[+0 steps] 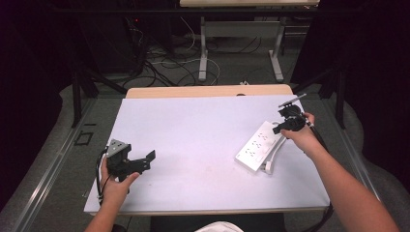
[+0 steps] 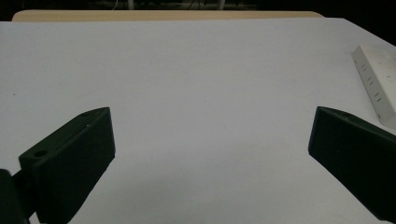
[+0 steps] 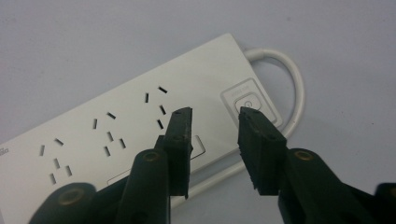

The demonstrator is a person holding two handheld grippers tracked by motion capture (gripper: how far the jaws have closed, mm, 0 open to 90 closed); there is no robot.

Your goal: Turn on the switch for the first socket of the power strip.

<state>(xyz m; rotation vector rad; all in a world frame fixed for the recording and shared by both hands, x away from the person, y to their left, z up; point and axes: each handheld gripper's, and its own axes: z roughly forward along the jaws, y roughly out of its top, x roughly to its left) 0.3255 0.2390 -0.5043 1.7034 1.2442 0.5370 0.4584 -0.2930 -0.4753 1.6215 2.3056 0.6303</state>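
Observation:
A white power strip [image 1: 255, 145] lies flat at the right of the white table [image 1: 193, 140], its white cable [image 1: 274, 152] looped beside it. My right gripper [image 1: 281, 127] hovers over the strip's far end. In the right gripper view its jaws stand a little apart with nothing between them [image 3: 214, 115]. One fingertip [image 3: 250, 122] is at the strip's switch button [image 3: 247, 103], the other over the sockets of the power strip [image 3: 116, 126]. My left gripper [image 1: 148, 161] sits at the table's left, jaws wide open [image 2: 212, 128] over bare table, with the power strip [image 2: 376, 84] far off.
The table's wooden far edge [image 1: 208, 91] shows behind the white cover. Beyond it stand the metal legs of another desk [image 1: 203, 53] and loose cables on the floor [image 1: 164, 67]. The cable [image 3: 299, 93] curves round the strip's switch end.

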